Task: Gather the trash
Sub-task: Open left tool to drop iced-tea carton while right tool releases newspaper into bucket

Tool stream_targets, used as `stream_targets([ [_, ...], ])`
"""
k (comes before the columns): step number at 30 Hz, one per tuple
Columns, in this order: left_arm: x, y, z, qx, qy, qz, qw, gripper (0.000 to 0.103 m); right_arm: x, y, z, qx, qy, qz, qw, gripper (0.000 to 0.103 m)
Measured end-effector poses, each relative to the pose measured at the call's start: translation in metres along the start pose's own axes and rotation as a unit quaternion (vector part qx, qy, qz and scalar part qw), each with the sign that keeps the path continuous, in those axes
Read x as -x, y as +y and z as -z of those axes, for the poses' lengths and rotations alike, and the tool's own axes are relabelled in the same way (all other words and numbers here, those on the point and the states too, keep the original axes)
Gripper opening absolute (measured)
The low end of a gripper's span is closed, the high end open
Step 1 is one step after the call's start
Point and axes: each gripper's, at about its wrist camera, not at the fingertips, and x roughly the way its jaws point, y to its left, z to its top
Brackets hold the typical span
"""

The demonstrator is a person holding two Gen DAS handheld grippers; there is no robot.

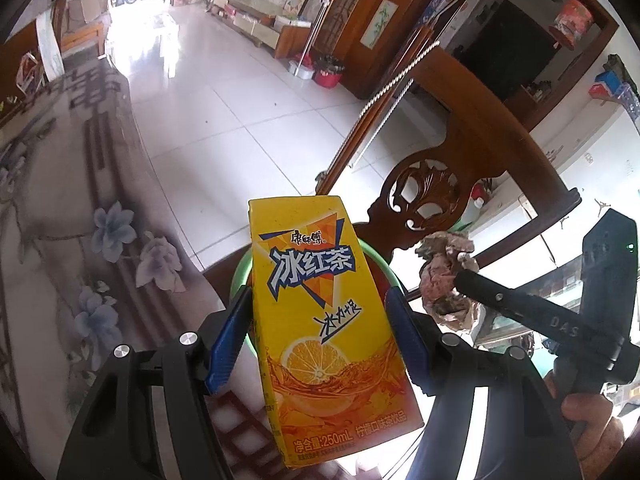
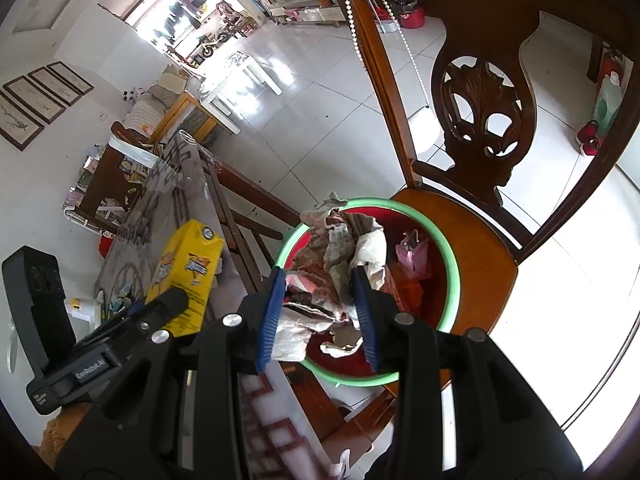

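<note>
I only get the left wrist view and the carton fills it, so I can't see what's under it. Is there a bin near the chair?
Observer: Yes, a green-rimmed red basin sits on the wooden chair's seat.
Operator: Anything in it already?
Observer: A pink plastic bag lies inside it.
Operator: Where's the crumpled paper relative to it?
Observer: The right gripper holds the crumpled paper over the basin's near side.
Operator: And my carton?
Observer: The yellow carton, clamped in the left gripper, appears over the patterned tabletop, short of the basin.
</note>
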Motion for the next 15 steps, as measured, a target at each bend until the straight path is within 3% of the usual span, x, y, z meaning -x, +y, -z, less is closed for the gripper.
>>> stream_targets([
  [11,-0.020,0.000,-0.004,-0.005,0.016,-0.007,0.9998,0.065,-0.008,-0.007,-0.005,-0.007,0.007,0.006,1.000,0.035],
  [15,-0.018,0.003,-0.007,0.002,0.007,-0.010,0.9999,0.074,-0.012,-0.006,-0.005,-0.008,0.012,0.006,1.000,0.035],
])
